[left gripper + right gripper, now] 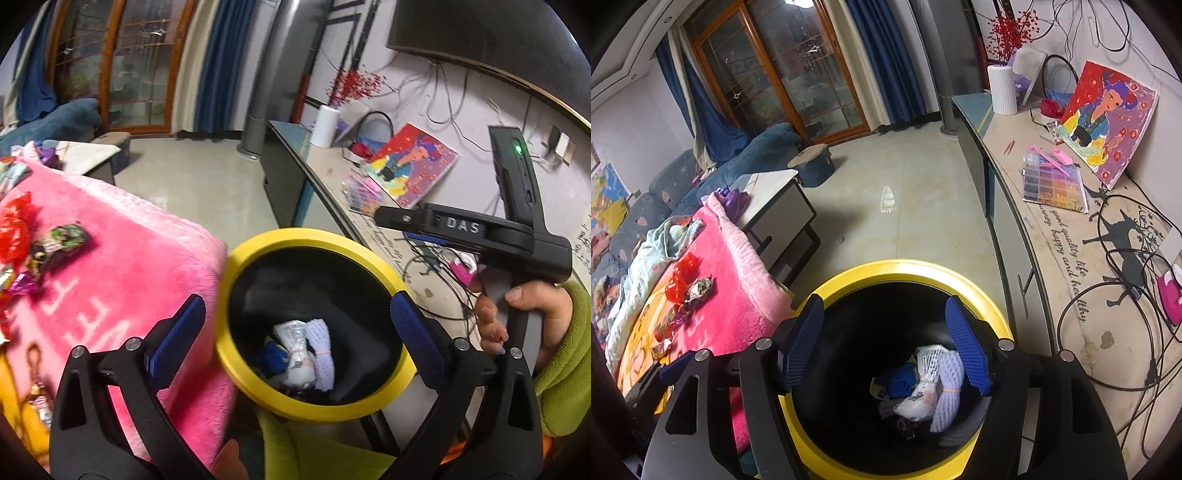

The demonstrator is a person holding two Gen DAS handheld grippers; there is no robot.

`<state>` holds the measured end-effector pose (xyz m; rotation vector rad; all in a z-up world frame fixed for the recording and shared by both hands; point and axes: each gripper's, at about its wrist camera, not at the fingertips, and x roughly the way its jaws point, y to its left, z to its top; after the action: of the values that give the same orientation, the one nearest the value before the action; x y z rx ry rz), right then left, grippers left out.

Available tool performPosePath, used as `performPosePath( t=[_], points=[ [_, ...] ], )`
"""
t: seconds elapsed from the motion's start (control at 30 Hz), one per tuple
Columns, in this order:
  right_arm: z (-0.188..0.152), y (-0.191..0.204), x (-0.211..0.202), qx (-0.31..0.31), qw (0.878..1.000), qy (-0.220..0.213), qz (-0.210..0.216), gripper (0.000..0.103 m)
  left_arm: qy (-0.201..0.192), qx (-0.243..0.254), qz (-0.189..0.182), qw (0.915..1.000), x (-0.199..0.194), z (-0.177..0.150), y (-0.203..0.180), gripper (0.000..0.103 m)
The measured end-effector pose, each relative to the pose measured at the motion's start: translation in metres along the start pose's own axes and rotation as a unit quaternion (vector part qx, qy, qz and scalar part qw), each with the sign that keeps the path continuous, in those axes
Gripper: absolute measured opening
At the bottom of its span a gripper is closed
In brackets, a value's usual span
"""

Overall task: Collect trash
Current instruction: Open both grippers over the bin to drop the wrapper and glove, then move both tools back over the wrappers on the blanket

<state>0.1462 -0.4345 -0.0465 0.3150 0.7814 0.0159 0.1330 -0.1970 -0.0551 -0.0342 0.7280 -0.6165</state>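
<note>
1. The bin (886, 273), yellow-rimmed with a black liner, stands on the floor between the pink blanket (738, 295) and the long bench (1071, 295).
2. Inside it lies trash (923, 391): a white wrapper, a white foam net and something blue, all at the bottom.
3. More trash sits on the blanket: a red crinkled wrapper (681, 277) and a green-patterned wrapper (700, 290) just beside it, with smaller shiny scraps nearby.
4. The right tool (886, 350) hangs over the bin mouth, released, nothing between its blue pads (967, 350).
5. The left tool (295, 332) is also spread wide and empty, one pad over the blanket edge, the other over the bin's rim.
6. The left view shows the right hand (517, 321) gripping the right tool's handle, in a green sleeve.
7. On the bench lie a colourful painting (1108, 122), a bead box (1054, 184), a white vase (1003, 88) with red sprigs, and tangled black cables (1126, 295).
</note>
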Motion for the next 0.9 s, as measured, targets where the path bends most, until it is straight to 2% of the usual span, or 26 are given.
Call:
performPosePath(
  t=[0.5,0.8,0.9],
  points=[
    [0.003,0.037,-0.027,-0.034,0.998,-0.04,0.034,0.071,-0.059,-0.007,0.06,0.9965,-0.042,0.006,0.019,0.092],
    [-0.003,0.069,-0.039,-0.063,0.994,-0.059,0.062,0.072,-0.103,-0.044,0.082,0.9903,-0.075,0.01,0.045,0.092],
    [-0.007,0.084,-0.047,-0.082,0.991,-0.08,0.07,0.076,-0.119,-0.057,0.095,0.9867,-0.087,0.012,0.055,0.092]
  ],
)
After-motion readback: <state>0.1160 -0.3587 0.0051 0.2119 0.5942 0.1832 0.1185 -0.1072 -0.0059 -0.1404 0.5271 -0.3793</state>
